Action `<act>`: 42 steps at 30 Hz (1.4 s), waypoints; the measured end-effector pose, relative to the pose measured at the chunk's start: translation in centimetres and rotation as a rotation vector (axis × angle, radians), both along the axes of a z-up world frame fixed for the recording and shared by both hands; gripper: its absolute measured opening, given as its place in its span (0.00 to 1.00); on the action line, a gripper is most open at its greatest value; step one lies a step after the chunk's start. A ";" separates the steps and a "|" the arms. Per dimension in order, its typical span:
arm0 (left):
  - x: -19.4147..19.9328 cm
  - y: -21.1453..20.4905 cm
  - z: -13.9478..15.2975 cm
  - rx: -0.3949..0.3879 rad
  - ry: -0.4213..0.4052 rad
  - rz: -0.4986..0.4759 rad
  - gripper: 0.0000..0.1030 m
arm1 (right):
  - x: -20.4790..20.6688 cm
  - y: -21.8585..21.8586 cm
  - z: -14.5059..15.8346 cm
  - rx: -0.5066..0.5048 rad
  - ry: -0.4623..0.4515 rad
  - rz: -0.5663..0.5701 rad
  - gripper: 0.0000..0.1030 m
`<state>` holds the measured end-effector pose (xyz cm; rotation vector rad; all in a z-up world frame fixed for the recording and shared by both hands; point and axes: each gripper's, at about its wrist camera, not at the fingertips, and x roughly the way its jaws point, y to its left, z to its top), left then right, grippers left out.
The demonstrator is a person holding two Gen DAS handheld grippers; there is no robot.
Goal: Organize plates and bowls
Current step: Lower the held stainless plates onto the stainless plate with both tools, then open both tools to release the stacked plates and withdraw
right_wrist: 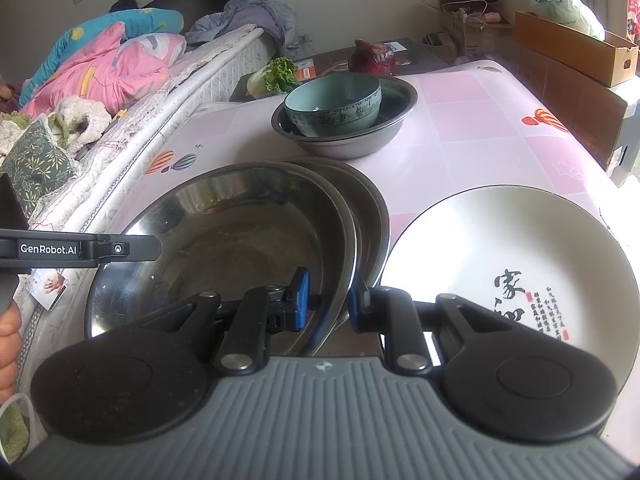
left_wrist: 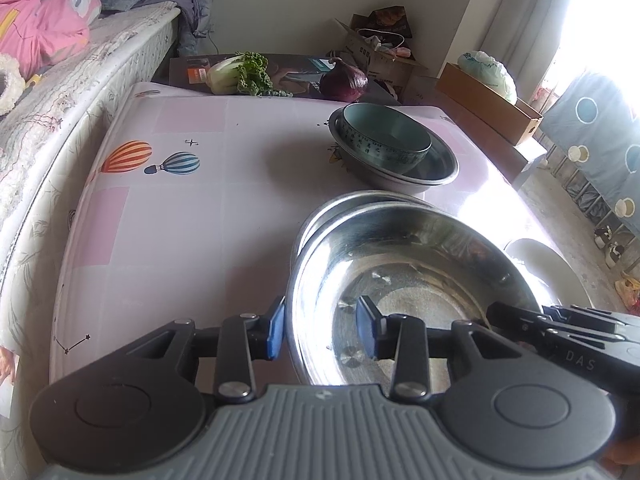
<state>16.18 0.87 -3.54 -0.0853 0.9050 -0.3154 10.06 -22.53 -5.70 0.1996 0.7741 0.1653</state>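
Note:
A shiny steel plate [left_wrist: 404, 276] tops a stack of steel plates [right_wrist: 372, 216] near the table's front. My left gripper [left_wrist: 322, 330] straddles its left rim with the blue pads apart from the metal, one outside and one over the plate's inside. My right gripper [right_wrist: 330, 302] is shut on the same plate's [right_wrist: 224, 236] right rim, and its black fingers [left_wrist: 520, 320] show over the plate's right side. Beside the stack on the right lies a white plate [right_wrist: 500, 240] with black characters. Farther back, a teal bowl [right_wrist: 336, 100] sits inside a steel basin [right_wrist: 396, 98].
The pink tablecloth [left_wrist: 180, 220] has bare room to the left of the stack. A bed [left_wrist: 60, 92] runs along the table's left side. Leafy greens [left_wrist: 240, 74] and a purple cabbage [left_wrist: 344, 82] lie behind the table. Cardboard boxes [left_wrist: 488, 100] stand at the right.

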 end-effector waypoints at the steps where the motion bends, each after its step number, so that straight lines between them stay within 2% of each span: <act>1: 0.0 0.0 0.0 0.002 -0.002 0.000 0.37 | 0.0 0.0 0.0 -0.001 0.000 0.000 0.19; 7: -0.2 0.0 0.2 0.004 -0.012 -0.001 0.37 | 0.0 0.0 0.1 0.002 0.002 -0.007 0.22; 14: -0.6 0.0 0.6 0.003 -0.028 -0.005 0.44 | -0.1 -0.2 0.2 -0.002 0.004 -0.022 0.33; 22: -1.0 0.2 0.9 0.001 -0.035 -0.001 0.45 | -0.5 -0.4 0.3 -0.002 0.001 -0.040 0.41; 35: -2.6 0.1 1.9 -0.001 -0.059 -0.003 0.50 | -2.5 -1.6 1.1 0.039 -0.048 -0.068 0.47; 42: -4.4 -0.9 3.0 0.014 -0.084 -0.028 0.57 | -5.6 -4.2 1.3 0.088 -0.092 -0.125 0.48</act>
